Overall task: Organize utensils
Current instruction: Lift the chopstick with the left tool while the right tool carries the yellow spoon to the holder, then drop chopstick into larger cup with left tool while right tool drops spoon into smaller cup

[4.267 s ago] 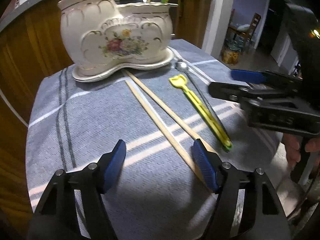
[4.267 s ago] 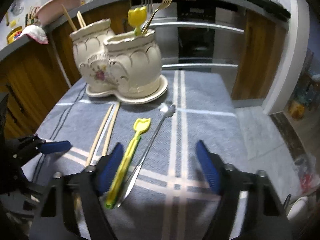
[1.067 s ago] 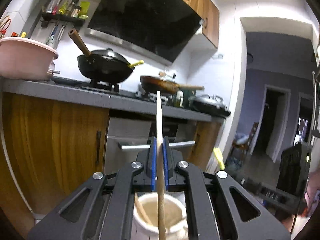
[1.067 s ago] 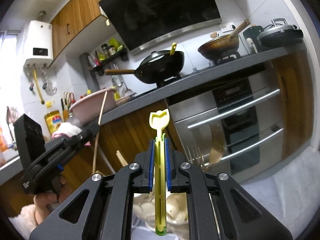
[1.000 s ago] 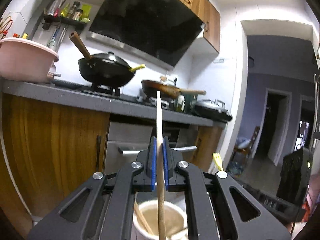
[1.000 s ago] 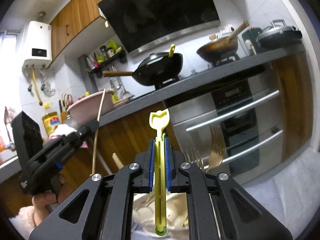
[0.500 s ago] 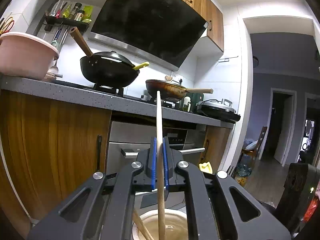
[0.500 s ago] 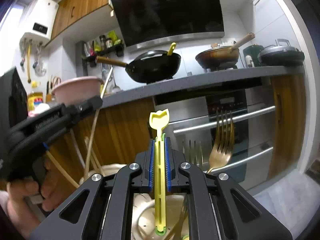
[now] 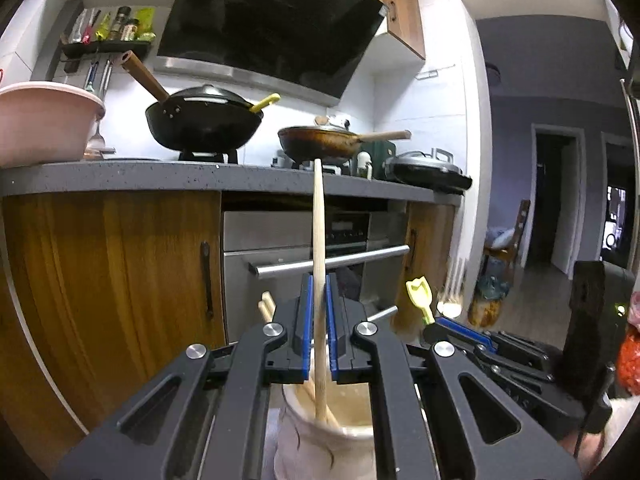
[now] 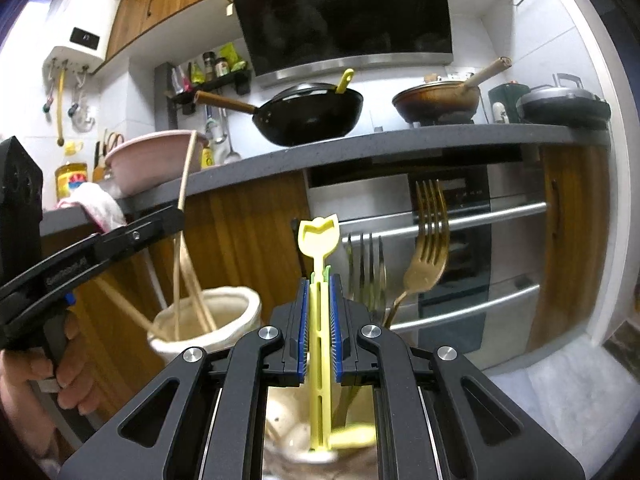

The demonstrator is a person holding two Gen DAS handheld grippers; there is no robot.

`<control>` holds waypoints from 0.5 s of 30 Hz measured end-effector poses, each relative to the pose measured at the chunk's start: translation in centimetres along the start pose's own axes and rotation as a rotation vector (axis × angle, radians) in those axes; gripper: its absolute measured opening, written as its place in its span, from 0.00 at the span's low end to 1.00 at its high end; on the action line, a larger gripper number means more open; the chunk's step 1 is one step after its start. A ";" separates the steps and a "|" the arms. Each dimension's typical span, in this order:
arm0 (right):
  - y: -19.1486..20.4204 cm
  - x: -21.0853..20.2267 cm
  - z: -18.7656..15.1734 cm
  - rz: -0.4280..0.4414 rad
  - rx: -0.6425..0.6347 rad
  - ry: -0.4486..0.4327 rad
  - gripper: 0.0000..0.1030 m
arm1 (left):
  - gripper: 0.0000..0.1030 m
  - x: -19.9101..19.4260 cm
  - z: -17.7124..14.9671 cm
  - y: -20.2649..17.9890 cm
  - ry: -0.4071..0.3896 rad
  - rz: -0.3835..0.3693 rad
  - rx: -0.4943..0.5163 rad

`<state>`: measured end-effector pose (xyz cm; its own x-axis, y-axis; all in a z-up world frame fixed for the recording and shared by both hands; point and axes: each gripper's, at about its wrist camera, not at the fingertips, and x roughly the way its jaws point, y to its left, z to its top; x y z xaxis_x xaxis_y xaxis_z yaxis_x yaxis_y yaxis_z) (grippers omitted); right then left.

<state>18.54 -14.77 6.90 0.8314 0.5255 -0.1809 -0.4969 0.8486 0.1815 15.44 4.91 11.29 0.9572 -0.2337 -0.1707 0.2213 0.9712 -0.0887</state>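
The left tongs (image 9: 319, 312) were clamped on an upright wooden chopstick (image 9: 318, 236) whose lower end dipped into the cream ceramic holder (image 9: 320, 440). The right tongs (image 10: 319, 320) gripped a yellow plastic utensil (image 10: 319, 248) upright over the holder's other compartment, beside two forks (image 10: 428, 240).

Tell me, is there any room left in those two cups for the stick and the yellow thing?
The left compartment has open space beside its few chopsticks, where the held chopstick is entering. The right compartment is more crowded: forks fill its right side, so the yellow utensil goes in left of them.
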 end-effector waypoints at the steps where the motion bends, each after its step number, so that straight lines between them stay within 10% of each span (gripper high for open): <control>1: -0.1 -0.3 -0.1 0.003 0.003 0.004 0.10 | 0.06 -0.3 -0.1 0.0 0.007 0.002 0.002; 15: -0.1 -2.1 -0.4 0.000 0.010 0.054 0.13 | 0.07 -1.8 0.3 0.2 0.066 -0.003 0.006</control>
<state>16.68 -15.94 6.84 0.8169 0.5278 -0.2326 -0.4936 0.8483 0.1914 13.81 5.50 11.86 0.9423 -0.2388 -0.2346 0.2253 0.9707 -0.0830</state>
